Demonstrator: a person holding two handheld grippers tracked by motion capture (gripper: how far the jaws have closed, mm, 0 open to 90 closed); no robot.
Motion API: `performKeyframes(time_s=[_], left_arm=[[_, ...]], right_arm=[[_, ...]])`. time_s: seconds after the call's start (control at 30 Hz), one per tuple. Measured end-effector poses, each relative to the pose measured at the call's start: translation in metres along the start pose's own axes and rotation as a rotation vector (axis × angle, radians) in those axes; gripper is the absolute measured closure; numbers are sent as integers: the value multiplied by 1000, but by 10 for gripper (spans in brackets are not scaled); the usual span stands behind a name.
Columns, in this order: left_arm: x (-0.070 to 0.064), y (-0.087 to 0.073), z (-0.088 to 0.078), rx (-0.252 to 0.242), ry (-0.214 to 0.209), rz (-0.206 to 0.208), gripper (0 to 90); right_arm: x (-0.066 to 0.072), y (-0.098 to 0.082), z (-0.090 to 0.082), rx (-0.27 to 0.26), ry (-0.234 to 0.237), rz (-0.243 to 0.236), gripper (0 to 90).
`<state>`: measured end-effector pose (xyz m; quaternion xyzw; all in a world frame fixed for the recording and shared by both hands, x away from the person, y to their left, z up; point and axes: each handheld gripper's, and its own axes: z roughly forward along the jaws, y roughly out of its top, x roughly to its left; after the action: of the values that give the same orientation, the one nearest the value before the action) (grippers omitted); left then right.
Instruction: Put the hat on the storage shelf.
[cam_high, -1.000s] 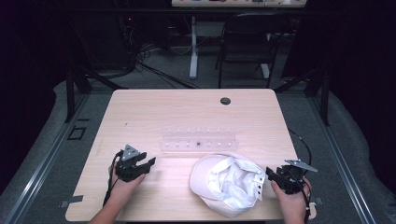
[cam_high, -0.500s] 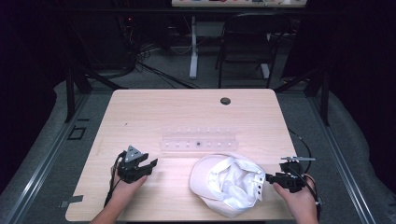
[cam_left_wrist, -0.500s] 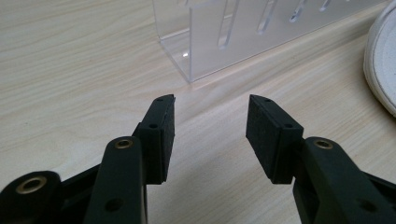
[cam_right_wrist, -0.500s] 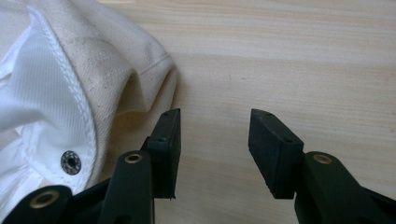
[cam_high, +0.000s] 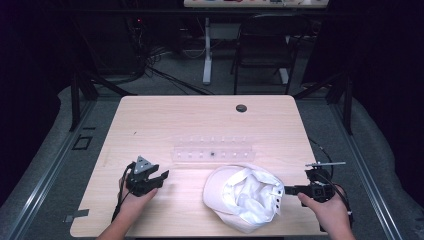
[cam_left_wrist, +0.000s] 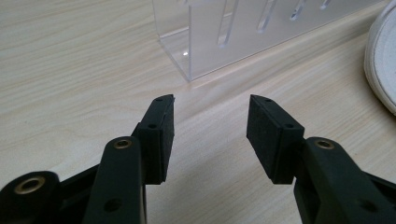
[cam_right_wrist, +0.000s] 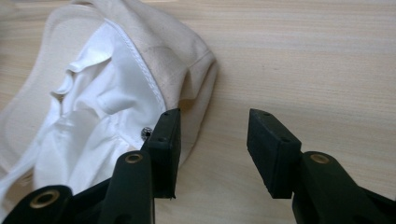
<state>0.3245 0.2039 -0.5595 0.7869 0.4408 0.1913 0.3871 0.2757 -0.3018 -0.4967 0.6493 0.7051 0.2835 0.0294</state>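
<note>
Your right tool (cam_high: 289, 190) has slid in to the white cap (cam_high: 243, 196), jaws parted at its rim, ready to pinch; the cap lies upside down on the counter (cam_high: 200, 120), while your left tool (cam_high: 161, 177) waits unclenched near the clear rack (cam_high: 212, 152)

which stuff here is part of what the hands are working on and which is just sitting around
Likely in play: cap, right tongs open at its edge, left tongs open, clear rack.
Just there: round table grommet, chair, floor cables.
</note>
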Motion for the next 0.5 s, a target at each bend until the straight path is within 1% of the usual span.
performKeyframes(time_s=[0.07, 0.13, 0.17, 0.27, 0.37, 0.43, 0.47, 0.5], left_arm=[[0, 0, 0, 2, 0, 1, 518], [0, 0, 0, 2, 0, 2, 517], [0, 0, 0, 3, 0, 2, 516], [0, 0, 0, 3, -3, 6, 515], [-1, 0, 0, 1, -4, 1, 512], [-1, 0, 0, 4, -4, 1, 512], [-1, 0, 0, 5, -4, 2, 512], [-1, 0, 0, 5, -3, 3, 512]], right_arm=[[0, 2, -4, 0, 25, 7, 535], [0, 3, -7, 17, 50, 8, 514], [1, 3, -8, 29, 71, 15, 505], [2, 3, -7, 62, 110, 16, 486], [3, 2, -4, 74, 147, 29, 478], [5, 1, 0, 68, 146, 33, 477], [5, 1, 1, 79, 154, 26, 477], [6, 1, 3, 83, 151, 23, 478]])
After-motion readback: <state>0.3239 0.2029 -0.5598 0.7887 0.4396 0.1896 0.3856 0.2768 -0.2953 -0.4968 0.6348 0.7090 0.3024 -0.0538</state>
